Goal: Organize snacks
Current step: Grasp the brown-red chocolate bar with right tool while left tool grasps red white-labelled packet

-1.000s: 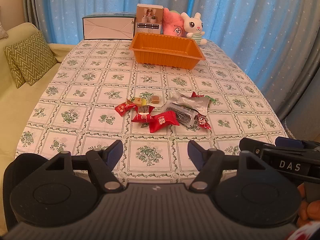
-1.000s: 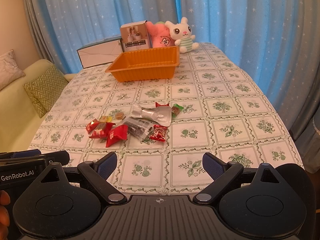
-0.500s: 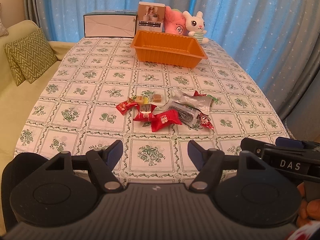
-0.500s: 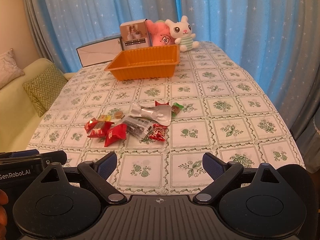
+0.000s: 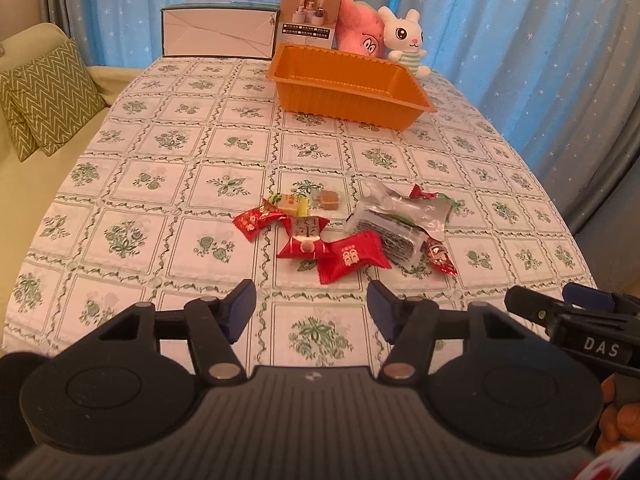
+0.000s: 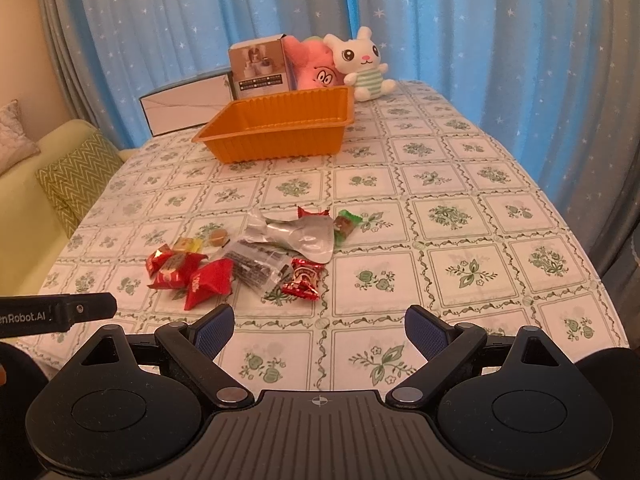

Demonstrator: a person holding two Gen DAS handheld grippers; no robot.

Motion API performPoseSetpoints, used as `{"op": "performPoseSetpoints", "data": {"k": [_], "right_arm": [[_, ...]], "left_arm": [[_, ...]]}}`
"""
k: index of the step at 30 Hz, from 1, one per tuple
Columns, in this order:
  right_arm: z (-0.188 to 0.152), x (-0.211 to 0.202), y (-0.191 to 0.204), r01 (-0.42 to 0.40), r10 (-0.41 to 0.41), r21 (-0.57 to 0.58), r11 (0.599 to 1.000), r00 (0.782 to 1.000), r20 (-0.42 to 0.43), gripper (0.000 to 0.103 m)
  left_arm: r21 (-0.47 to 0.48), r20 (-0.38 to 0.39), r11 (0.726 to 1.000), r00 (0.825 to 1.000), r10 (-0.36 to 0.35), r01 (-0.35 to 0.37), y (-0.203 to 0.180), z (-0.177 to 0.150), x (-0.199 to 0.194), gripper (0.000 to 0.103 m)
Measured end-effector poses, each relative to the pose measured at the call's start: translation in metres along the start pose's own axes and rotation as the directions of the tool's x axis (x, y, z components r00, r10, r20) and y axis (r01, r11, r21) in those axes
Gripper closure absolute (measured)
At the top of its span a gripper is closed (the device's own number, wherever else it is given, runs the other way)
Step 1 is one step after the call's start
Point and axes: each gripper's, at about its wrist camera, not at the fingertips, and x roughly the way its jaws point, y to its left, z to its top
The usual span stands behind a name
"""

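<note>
**Both claws over the near edge, snacks heaped mid-tabletop**

From my seat I see the left claw [image 5: 311,306] hanging over the near edge of the tabletop [image 5: 160,184], its blue pads parted with nothing between them; its jaws have just been closing in somewhat, yet they grip nothing. The right claw [image 6: 319,330] hangs beside it over the same edge, spread wide and released, also with nothing in it.

Just beyond the claws lies the snack pile [image 5: 348,228], near the middle of the tabletop and toward its near edge. Closest to me is a red pillow pack [image 5: 352,258], touching a flatter red packet [image 5: 303,246] on its left. Further left sits a red wrapped sweet [image 5: 256,220], and behind it a yellow candy [image 5: 290,203] and a small brown cube [image 5: 329,200]. To the right, a clear pack with dark contents [image 5: 394,236] lies under a crumpled silver wrapper [image 5: 412,208], with a small red foil sweet [image 5: 440,258] at its near right corner. In the right wrist view a green-ended candy [image 6: 347,224] lies just right of the silver wrapper.

Well beyond, toward the far edge, stands the orange tray [image 5: 348,96], apart from the pile. Behind it along the far edge I make out a flat white box [image 5: 218,36], an upright carton [image 5: 310,20], a pink plush [image 5: 360,32] and a white rabbit toy [image 5: 404,40]. Blue star-print curtains [image 5: 500,40] hang behind, and a sofa with a zigzag cushion [image 5: 48,96] sits off the left edge
</note>
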Motion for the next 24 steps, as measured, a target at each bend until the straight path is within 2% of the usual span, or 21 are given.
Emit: {"op": "performPoseSetpoints", "data": {"k": [3,5,9,17,24], "right_arm": [[0.003,0.012,-0.002,-0.003,0.003,-0.001,1.0,1.0,-0.001,0.012],[0.005,0.021,-0.002,-0.012,0.012,-0.004,1.0,1.0,-0.007,0.025],[0.008,0.046,-0.003,-0.033,0.033,0.0,0.999,0.999,-0.025,0.03],[0.017,0.093,0.001,-0.04,0.04,0.003,0.999,0.998,-0.055,0.058],[0.016,0.112,0.0,-0.033,0.033,0.002,0.999,0.997,-0.068,0.062]], "left_arm": [[0.005,-0.007,1.0,1.0,0.004,-0.004,0.003,0.009,0.016,0.045],[0.008,-0.011,1.0,1.0,0.0,0.0,0.005,0.015,0.027,0.045],[0.009,-0.023,1.0,1.0,-0.012,0.012,0.011,0.025,0.047,0.045],[0.032,-0.048,0.999,0.998,-0.027,0.028,0.015,0.039,0.088,0.057],[0.047,-0.066,0.997,0.996,-0.054,0.057,0.016,0.043,0.112,0.064]]}}
